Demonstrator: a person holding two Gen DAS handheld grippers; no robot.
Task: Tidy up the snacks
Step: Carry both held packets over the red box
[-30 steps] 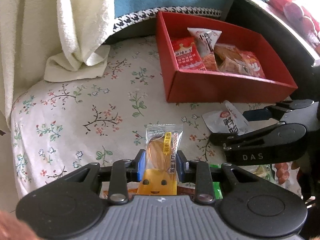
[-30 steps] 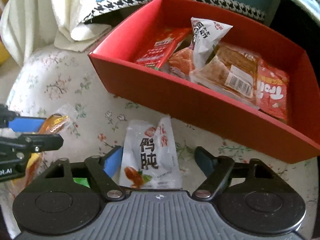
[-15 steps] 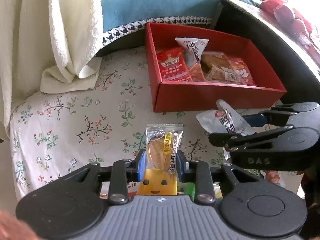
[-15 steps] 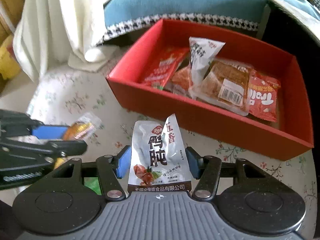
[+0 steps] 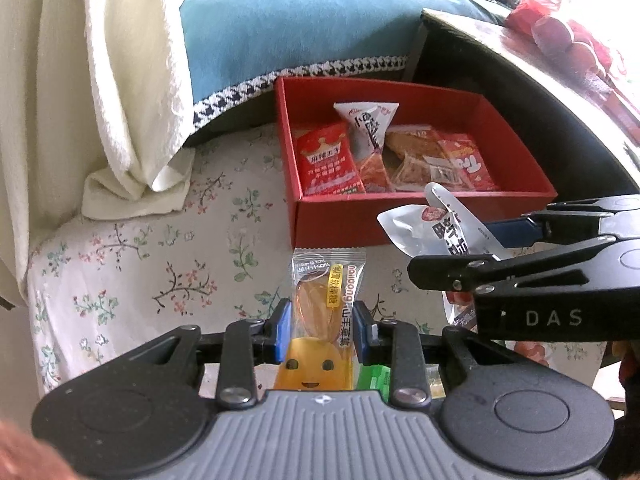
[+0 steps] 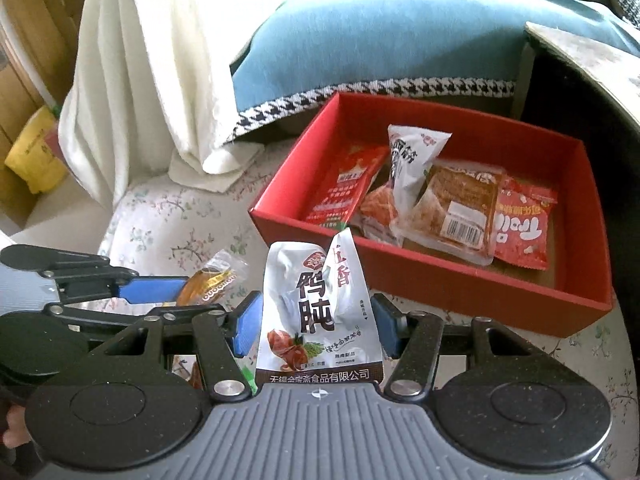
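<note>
A red cardboard box (image 6: 432, 276) sits open-topped on a floral tablecloth (image 5: 132, 264), its far side close to a blue cushion with houndstooth trim (image 6: 384, 36). Inside the box, from left to right in the right wrist view, lie a red packet with a crown print (image 6: 344, 184), a white pouch with black lettering (image 6: 408, 168) propped over an orange-red snack, a clear-wrapped brown snack with a barcode label (image 6: 460, 204), and a red packet with white lettering (image 6: 520, 228) against the right wall. The left gripper (image 5: 320, 332) has its blue-padded jaws closed narrowly on a clear-wrapped orange candy with a yellow smiling face (image 5: 326, 312); the wrapper stands upright between the pads, held above the cloth, in front of the box's near wall. The right gripper (image 6: 316, 326) has its jaws set wider, pressed against both sides of a silver pouch with a duck gizzard picture (image 6: 316, 316), which rises upright with a crumpled top, just short of the box's near left corner. The two grippers are side by side, the left one's candy showing beside the right one's pouch. A white towel (image 5: 120, 80) hangs down onto the cloth at the left, well apart from the box.
</note>
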